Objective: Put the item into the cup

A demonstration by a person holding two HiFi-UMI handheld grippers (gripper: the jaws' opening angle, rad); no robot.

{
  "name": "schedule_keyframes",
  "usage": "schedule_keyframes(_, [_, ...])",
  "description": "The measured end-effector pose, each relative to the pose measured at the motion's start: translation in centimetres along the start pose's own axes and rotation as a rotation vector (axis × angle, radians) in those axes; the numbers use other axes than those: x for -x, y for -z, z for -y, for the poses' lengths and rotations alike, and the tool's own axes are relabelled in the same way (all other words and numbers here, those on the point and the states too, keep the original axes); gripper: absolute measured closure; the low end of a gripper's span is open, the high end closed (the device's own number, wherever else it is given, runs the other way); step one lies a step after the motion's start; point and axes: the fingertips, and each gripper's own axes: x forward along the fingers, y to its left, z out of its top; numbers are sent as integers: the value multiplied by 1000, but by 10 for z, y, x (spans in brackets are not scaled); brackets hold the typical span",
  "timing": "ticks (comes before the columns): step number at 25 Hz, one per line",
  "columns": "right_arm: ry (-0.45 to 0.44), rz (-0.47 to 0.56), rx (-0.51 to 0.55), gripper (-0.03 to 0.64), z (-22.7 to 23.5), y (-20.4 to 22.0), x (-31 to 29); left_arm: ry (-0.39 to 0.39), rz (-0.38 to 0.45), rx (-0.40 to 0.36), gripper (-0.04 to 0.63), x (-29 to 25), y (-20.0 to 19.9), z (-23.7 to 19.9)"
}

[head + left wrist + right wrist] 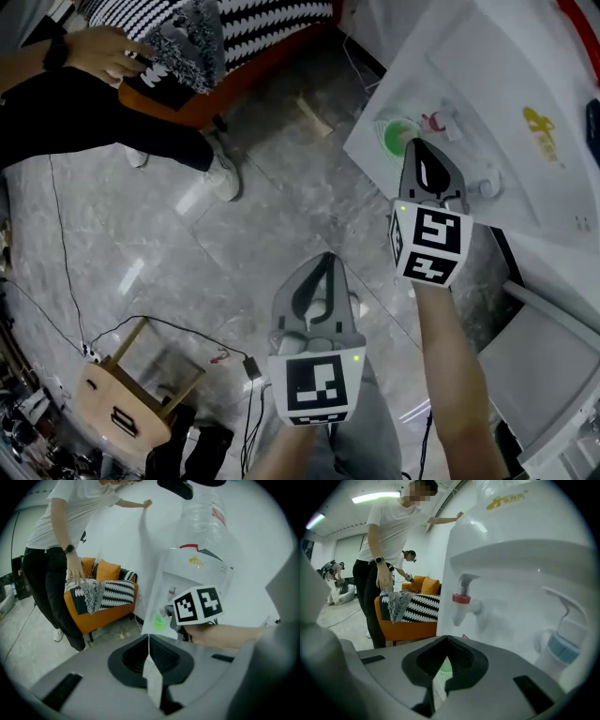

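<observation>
While right gripper is seemingly pinching rim of green cup, jaws drawn almost together, likely steadying it on water dispenser ledge at far right, left gripper is clamping tea bag, jaws closed on it, string running toward tips. Bag is sitting nearer, left of cup and apart from it, probably awaiting carry over cup mouth.

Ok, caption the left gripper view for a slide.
Left gripper shut on a white bag, facing the right gripper at the green cup.
</observation>
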Motion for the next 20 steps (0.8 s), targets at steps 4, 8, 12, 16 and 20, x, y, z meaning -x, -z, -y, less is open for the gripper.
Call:
schedule_keyframes(4, [14, -34, -21, 606, 4, 16, -15, -4, -11, 13, 581, 3, 6, -3])
schedule_keyframes(8, [15, -34, -34, 606, 7, 23, -22, -10, -22, 15, 581, 8, 12, -9])
schedule_keyframes(12, [10, -13, -61, 604, 10, 22, -25, -22, -34, 12, 581, 9, 19, -17])
schedule_keyframes(16, [1, 18, -79, 604, 8, 19, -19, -27, -34, 10, 581, 10, 22, -19])
schedule_keyframes(20, [6, 30, -79, 604, 5, 18, -6, -22, -28, -3, 581, 13, 24, -16])
